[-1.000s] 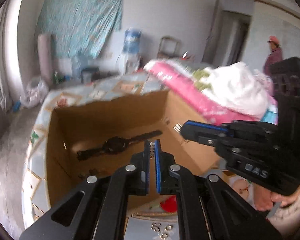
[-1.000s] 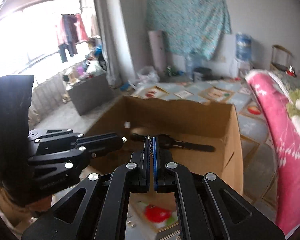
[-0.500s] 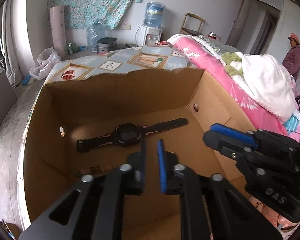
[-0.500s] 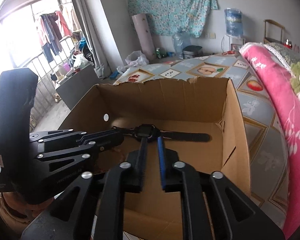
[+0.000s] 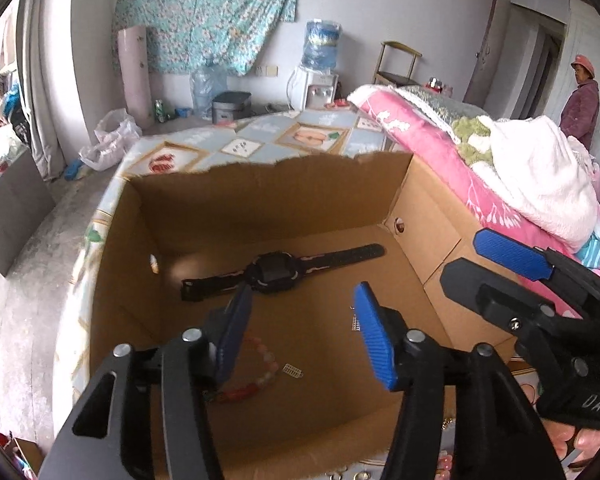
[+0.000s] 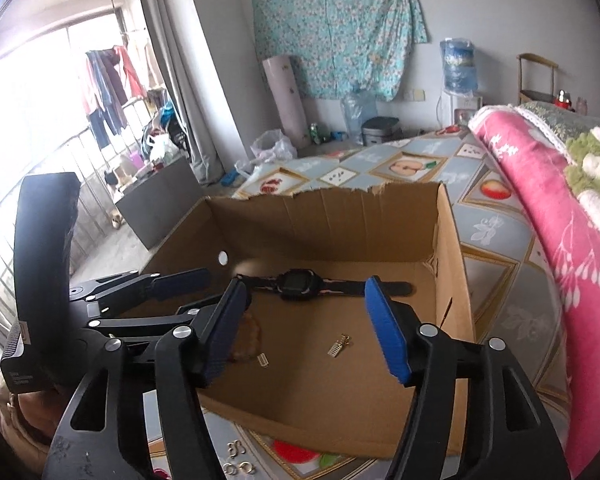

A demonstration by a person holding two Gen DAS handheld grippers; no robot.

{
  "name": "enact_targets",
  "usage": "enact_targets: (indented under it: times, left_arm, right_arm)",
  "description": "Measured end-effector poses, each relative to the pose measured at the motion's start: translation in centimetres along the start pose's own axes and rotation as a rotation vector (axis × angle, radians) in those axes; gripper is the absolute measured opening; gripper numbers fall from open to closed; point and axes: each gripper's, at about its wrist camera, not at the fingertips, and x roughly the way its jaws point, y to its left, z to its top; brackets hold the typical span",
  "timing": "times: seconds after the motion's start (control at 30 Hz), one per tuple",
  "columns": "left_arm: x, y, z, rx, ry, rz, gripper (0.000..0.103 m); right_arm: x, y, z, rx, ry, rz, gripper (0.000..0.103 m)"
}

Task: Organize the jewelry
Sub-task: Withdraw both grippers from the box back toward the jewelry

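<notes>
Box [image 5: 260,200] holds one watch [image 5: 274,272], one bead bracelet [image 5: 260,376], two small clasps [image 6: 339,346]. Both grippers, left [image 5: 300,336] and right [image 6: 312,320], spread wide, empty, above it. Loose rings [image 6: 236,468] outside.

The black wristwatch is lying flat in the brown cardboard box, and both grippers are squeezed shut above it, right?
Not quite. The black wristwatch does lie flat in the brown cardboard box, but both grippers are open. The left gripper in the left wrist view and the right gripper in the right wrist view each show blue pads spread wide apart, holding nothing.
</notes>
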Motion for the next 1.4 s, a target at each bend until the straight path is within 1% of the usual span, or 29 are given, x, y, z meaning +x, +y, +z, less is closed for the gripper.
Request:
enact_targets:
  times: [0.03,0.07,0.17,0.23,0.3,0.47,0.53,0.6,0.7,0.77,0.87,0.9,1.0,1.07,1.13,1.27,1.4]
  left_arm:
    - [-0.6,0.0,-0.1,0.000,-0.014,0.000,0.059]
    - [-1.3,0.0,-0.3,0.001,-0.028,0.000,0.060]
    - [-3.2,0.3,-1.0,0.002,-0.067,0.002,0.064]
    - [-4.6,0.6,-1.7,0.003,-0.100,0.005,0.067]
    - [-6.2,0.9,-2.4,0.008,-0.129,0.002,0.070]
    - [-10.2,1.7,-4.7,0.035,-0.206,-0.021,0.081]
    - [-11.5,1.9,-5.8,0.048,-0.218,-0.032,0.085]
    - [-12.5,2.2,-7.1,0.049,-0.225,-0.046,0.087]
    - [-13.2,2.5,-8.9,0.039,-0.206,-0.042,0.089]
    - [-13.1,2.5,-9.7,0.032,-0.193,-0.038,0.090]
    - [-12.8,3.0,-11.0,0.008,-0.166,-0.032,0.090]
    - [-12.6,3.2,-11.4,0.002,-0.156,-0.026,0.090]
    - [-11.9,3.5,-12.7,0.005,-0.131,0.003,0.091]
    - [-11.2,3.4,-13.4,0.012,-0.099,0.018,0.092]
    - [-10.3,3.3,-14.3,0.024,-0.061,0.052,0.092]
    - [-9.5,2.8,-15.5,0.048,-0.023,0.062,0.092]
    - [-9.1,2.6,-15.8,0.044,-0.004,0.045,0.094]
  right_arm:
    - [-0.3,0.2,0.0,-0.004,0.000,0.015,0.067]
    - [-1.0,0.5,0.0,-0.012,-0.017,0.011,0.070]
    - [-2.4,1.3,-0.1,-0.028,-0.047,0.003,0.082]
    - [-3.5,1.9,-0.3,-0.044,-0.074,-0.013,0.087]
    - [-4.9,2.8,-0.7,-0.068,-0.107,-0.041,0.094]
    - [-7.2,4.4,-1.7,-0.114,-0.153,-0.088,0.095]
    - [-7.5,5.3,-2.5,-0.132,-0.146,-0.099,0.095]
    - [-7.5,6.1,-3.4,-0.159,-0.115,-0.108,0.095]
    - [-7.6,7.3,-5.4,-0.206,-0.070,-0.131,0.095]
    - [-7.8,7.6,-6.4,-0.218,-0.051,-0.129,0.095]
    - [-8.0,7.6,-7.9,-0.241,-0.028,-0.181,0.095]
    - [-8.0,7.6,-8.4,-0.251,-0.024,-0.207,0.095]
    - [-7.9,7.6,-9.5,-0.270,0.000,-0.233,0.095]
    - [-7.8,7.8,-10.1,-0.281,0.015,-0.230,0.095]
    - [-7.4,8.0,-11.0,-0.312,0.045,-0.234,0.095]
    - [-7.7,8.2,-12.1,-0.335,0.052,-0.260,0.095]
    - [-8.8,7.1,-12.1,-0.262,0.019,-0.262,0.095]
